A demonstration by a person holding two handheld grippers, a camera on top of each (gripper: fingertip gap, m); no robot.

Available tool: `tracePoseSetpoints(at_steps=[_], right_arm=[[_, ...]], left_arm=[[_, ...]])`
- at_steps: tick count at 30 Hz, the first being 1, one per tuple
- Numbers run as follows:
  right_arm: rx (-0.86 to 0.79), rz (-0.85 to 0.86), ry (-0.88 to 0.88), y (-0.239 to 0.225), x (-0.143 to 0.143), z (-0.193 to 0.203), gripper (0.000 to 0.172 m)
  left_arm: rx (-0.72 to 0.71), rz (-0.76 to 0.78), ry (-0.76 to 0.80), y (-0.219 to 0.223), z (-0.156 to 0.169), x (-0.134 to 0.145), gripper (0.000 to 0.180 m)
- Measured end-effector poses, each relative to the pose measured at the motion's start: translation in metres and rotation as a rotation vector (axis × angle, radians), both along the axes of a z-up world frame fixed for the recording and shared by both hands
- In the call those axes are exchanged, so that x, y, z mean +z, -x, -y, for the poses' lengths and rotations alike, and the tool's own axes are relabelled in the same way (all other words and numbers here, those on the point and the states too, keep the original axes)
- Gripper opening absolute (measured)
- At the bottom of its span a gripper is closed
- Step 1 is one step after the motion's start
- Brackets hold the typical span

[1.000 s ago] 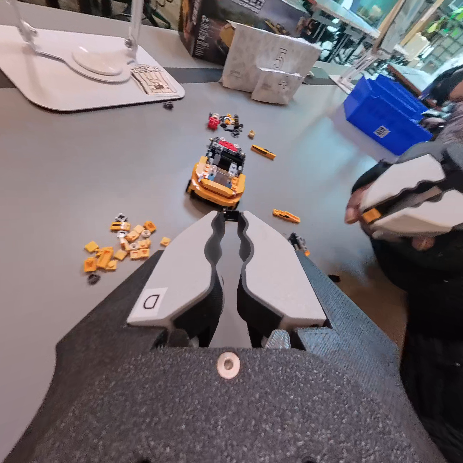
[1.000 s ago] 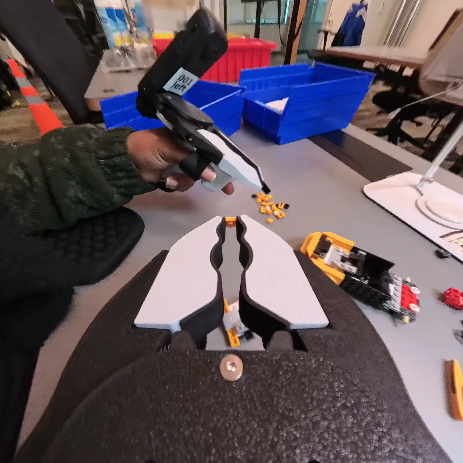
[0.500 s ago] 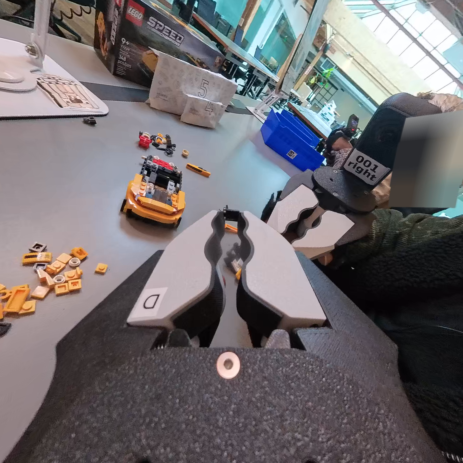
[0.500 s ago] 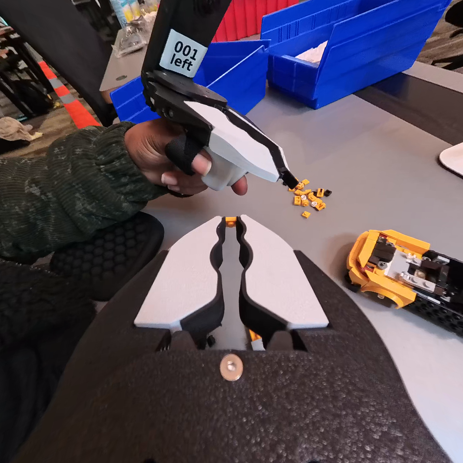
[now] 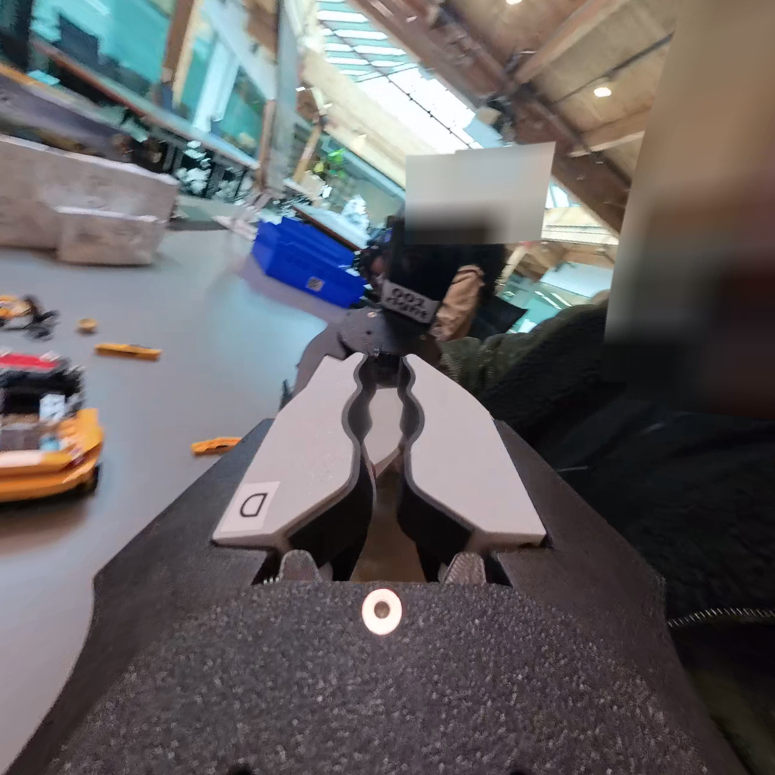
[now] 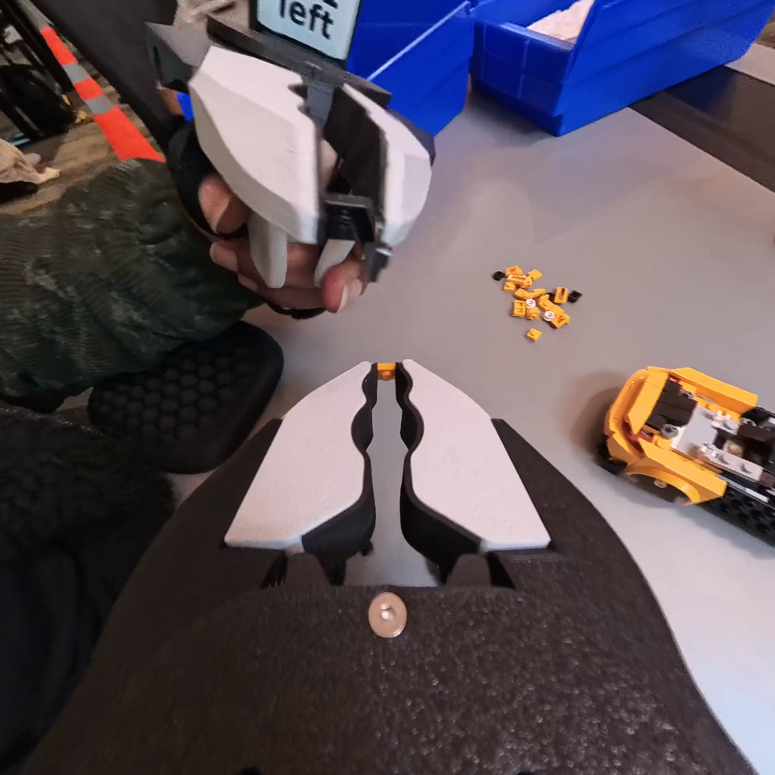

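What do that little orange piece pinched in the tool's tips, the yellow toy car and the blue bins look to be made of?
The orange piece, clamped in the right gripper, looks like hard moulded plastic: smooth, with a round stud. The toy car seems the same brick plastic, glossy, built of many small studded parts. The blue bins look like thicker, rigid plastic with a duller sheen and ribbed walls.

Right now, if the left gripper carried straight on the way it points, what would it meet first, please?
Most likely the right gripper, whose black body sits just beyond the left gripper tips; blur leaves the depth between them unclear.
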State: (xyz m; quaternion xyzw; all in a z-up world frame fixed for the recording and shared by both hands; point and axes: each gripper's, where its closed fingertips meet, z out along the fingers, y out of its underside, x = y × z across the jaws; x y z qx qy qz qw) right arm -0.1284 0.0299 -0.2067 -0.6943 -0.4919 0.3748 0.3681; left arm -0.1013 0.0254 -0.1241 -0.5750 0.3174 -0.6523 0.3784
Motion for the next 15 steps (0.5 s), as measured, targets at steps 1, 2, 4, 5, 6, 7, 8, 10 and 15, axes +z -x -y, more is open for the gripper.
tracePoseSetpoints(at_steps=[1, 2, 4, 5, 6, 7, 8, 10, 15], right_arm=[[0.016, -0.01, 0.003, 0.001, 0.002, 0.004, 0.008], [0.032, -0.02, 0.005, 0.002, 0.005, 0.007, 0.008], [0.06, -0.037, 0.003, 0.003, 0.011, 0.014, 0.008], [0.073, -0.043, 0.0, 0.003, 0.014, 0.017, 0.008], [0.083, -0.045, -0.004, 0.004, 0.016, 0.02, 0.008], [0.095, -0.044, -0.008, 0.004, 0.017, 0.023, 0.008], [0.106, -0.042, -0.008, 0.004, 0.018, 0.026, 0.008], [0.123, -0.033, -0.001, 0.005, 0.017, 0.03, 0.008], [0.136, 0.005, 0.035, 0.007, 0.006, 0.032, 0.008]], left_arm=[[-0.036, 0.026, -0.023, -0.001, 0.006, 0.005, 0.011], [-0.07, 0.047, -0.048, -0.002, 0.012, 0.009, 0.011], [-0.161, 0.109, -0.103, -0.001, 0.028, 0.018, 0.012], [-0.181, 0.123, -0.119, -0.001, 0.03, 0.019, 0.012], [-0.211, 0.156, -0.127, 0.0, 0.034, 0.022, 0.012], [-0.233, 0.198, -0.124, 0.002, 0.035, 0.026, 0.012], [-0.251, 0.218, -0.121, 0.003, 0.035, 0.027, 0.012], [-0.3, 0.27, -0.128, 0.005, 0.039, 0.03, 0.012], [-0.448, 0.331, -0.133, 0.003, 0.055, 0.031, 0.012]])
